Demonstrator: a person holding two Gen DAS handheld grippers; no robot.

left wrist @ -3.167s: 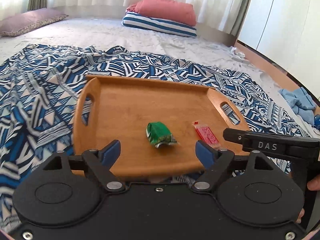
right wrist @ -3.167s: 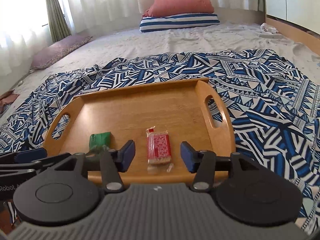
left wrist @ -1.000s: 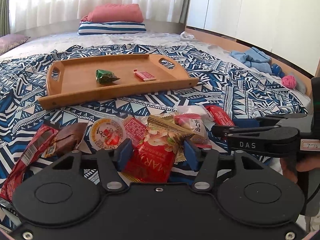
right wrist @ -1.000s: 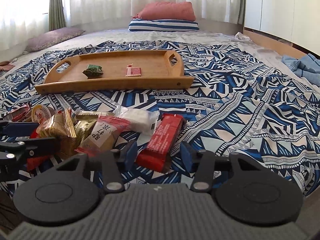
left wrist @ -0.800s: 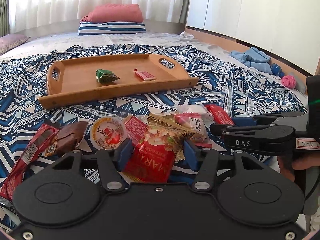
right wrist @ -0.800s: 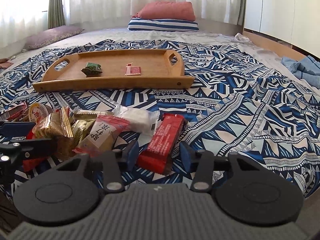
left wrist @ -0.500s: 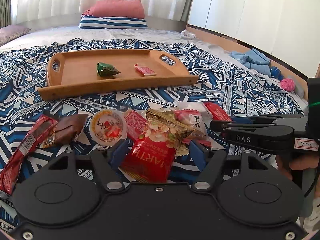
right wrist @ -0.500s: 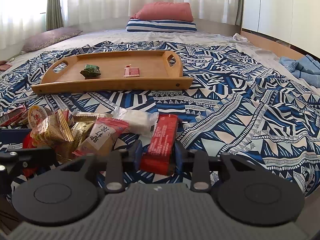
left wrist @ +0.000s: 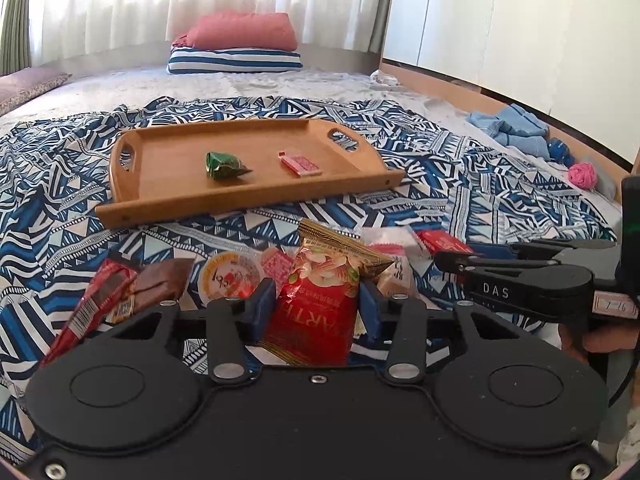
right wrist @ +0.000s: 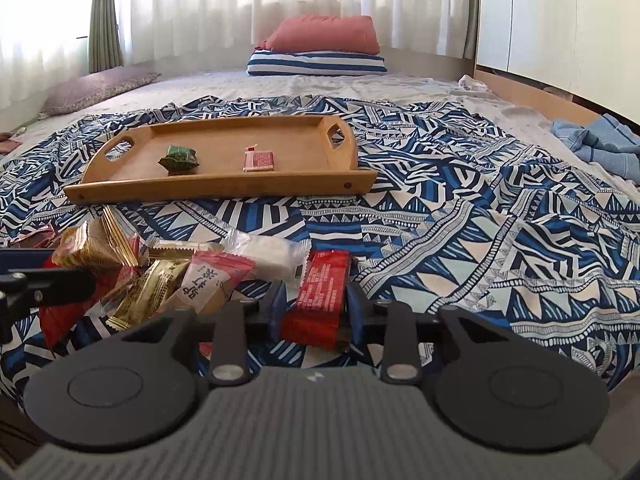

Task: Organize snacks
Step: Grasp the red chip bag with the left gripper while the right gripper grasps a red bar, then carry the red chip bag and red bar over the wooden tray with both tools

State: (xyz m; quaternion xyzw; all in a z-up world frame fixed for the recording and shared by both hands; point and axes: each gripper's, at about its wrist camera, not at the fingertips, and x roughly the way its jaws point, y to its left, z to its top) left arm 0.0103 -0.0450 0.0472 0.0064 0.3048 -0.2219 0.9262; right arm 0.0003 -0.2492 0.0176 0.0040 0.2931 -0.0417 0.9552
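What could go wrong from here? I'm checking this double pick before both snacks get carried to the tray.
1. The left gripper has just been closing on the red nut pouch; a gold wrapper leans on it and may get dragged along.
2. The right gripper pinches only the near end of the red bar, which could droop or slip.
3. The wooden tray sits on rumpled cloth and may shift.
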